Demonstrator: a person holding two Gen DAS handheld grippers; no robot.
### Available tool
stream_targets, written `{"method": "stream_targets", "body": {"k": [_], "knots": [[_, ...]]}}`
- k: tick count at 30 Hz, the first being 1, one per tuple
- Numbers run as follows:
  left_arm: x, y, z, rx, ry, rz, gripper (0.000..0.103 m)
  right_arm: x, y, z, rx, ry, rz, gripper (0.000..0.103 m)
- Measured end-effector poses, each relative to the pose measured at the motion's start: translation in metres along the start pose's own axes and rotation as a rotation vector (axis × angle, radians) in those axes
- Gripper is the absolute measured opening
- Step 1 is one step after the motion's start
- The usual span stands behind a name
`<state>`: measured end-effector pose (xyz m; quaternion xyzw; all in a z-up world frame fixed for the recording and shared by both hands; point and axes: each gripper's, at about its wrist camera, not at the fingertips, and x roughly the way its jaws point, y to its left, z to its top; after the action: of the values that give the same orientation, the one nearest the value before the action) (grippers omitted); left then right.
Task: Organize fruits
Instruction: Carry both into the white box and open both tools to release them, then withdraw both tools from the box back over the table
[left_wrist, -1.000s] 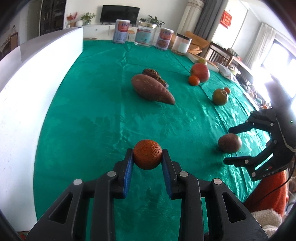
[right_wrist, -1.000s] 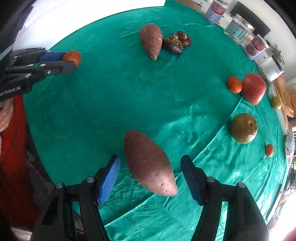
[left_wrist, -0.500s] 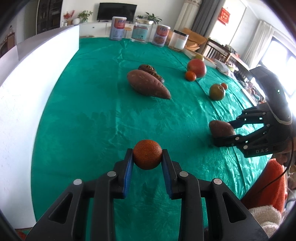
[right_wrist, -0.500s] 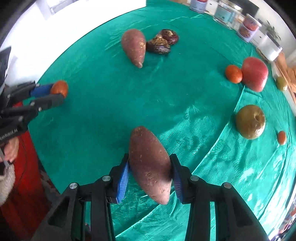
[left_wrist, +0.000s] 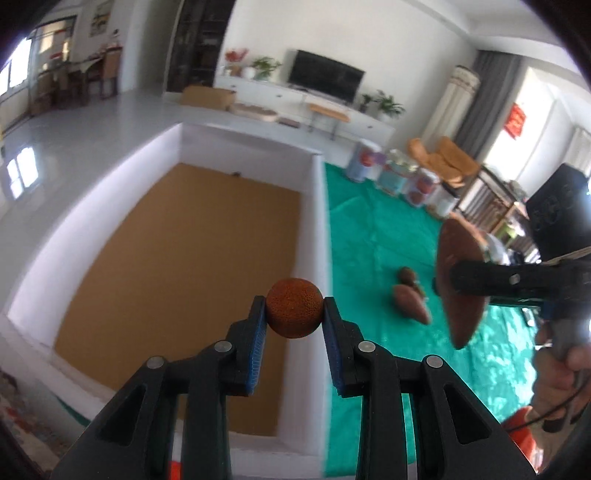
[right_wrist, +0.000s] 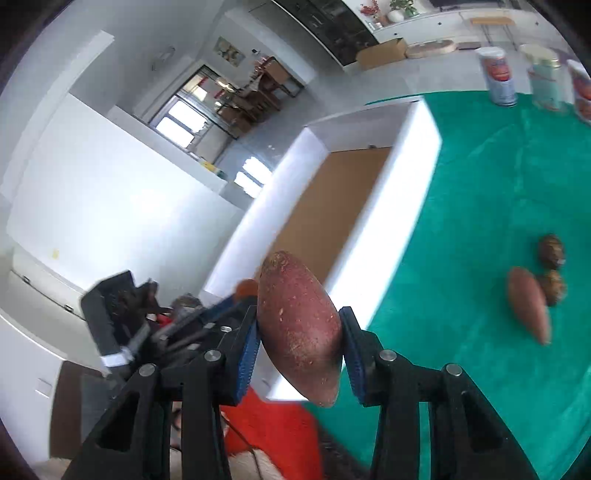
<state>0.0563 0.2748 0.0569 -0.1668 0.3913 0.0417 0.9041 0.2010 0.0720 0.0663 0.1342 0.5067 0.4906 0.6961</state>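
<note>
My left gripper is shut on a small orange fruit and holds it in the air over the near right wall of a white box with a brown cardboard floor. My right gripper is shut on a reddish sweet potato, lifted above the green tablecloth beside the box. In the left wrist view the right gripper's sweet potato hangs at the right. The left gripper with the orange fruit shows just behind it in the right wrist view.
A second sweet potato and two dark brown fruits lie on the green cloth. Several jars stand at the table's far end. The box interior holds nothing visible.
Both grippers have lifted their loads off the table and swung left towards the white box. The right gripper closed on the sweet potato before that.
</note>
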Motion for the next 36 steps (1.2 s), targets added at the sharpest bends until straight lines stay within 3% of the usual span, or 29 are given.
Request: {"method": "stream_targets", "body": {"k": [2,5,9,14,16,17,19,21,24,28,31,36], "knots": [[0.012,0.026,-0.002,-0.030,0.052,0.079,0.030,0.039,0.010,0.010,0.026,0.019,0.026,0.042],[0.023,0.047,-0.011,-0.059,0.096,0.124,0.033,0.088,0.007,0.014,0.041,0.061,0.001,0.042],[0.021,0.049,-0.024,-0.072,0.083,0.147,0.071,0.113,-0.005,0.007,0.045,0.066,-0.102,0.045],[0.005,0.032,-0.019,-0.055,-0.028,0.161,0.076,0.050,0.003,0.010,0.013,-0.080,-0.101,0.058],[-0.002,0.015,-0.012,-0.021,-0.092,0.175,0.085,0.013,0.007,0.007,-0.047,-0.141,-0.136,0.068],[-0.004,0.006,-0.008,-0.016,-0.120,0.162,0.087,-0.006,0.008,0.000,-0.080,-0.167,-0.168,0.072],[-0.006,-0.011,-0.005,-0.016,-0.164,0.096,0.092,-0.038,0.004,-0.021,-0.134,-0.208,-0.262,0.091],[0.000,-0.029,-0.003,0.006,-0.197,0.061,0.095,-0.069,-0.016,-0.054,-0.166,-0.240,-0.392,0.095],[0.023,-0.060,-0.006,0.135,-0.220,0.144,0.095,-0.104,-0.071,-0.116,-0.163,-0.269,-0.655,0.095],[0.058,-0.085,-0.014,0.265,-0.104,0.222,0.095,-0.155,-0.149,-0.188,-0.067,-0.276,-1.013,0.095],[0.052,-0.095,-0.024,0.331,-0.138,0.276,0.095,-0.190,-0.185,-0.229,0.051,-0.317,-1.108,0.095],[0.048,-0.079,-0.028,0.274,-0.109,0.287,0.095,-0.204,-0.203,-0.249,0.167,-0.357,-1.136,0.095]]}}
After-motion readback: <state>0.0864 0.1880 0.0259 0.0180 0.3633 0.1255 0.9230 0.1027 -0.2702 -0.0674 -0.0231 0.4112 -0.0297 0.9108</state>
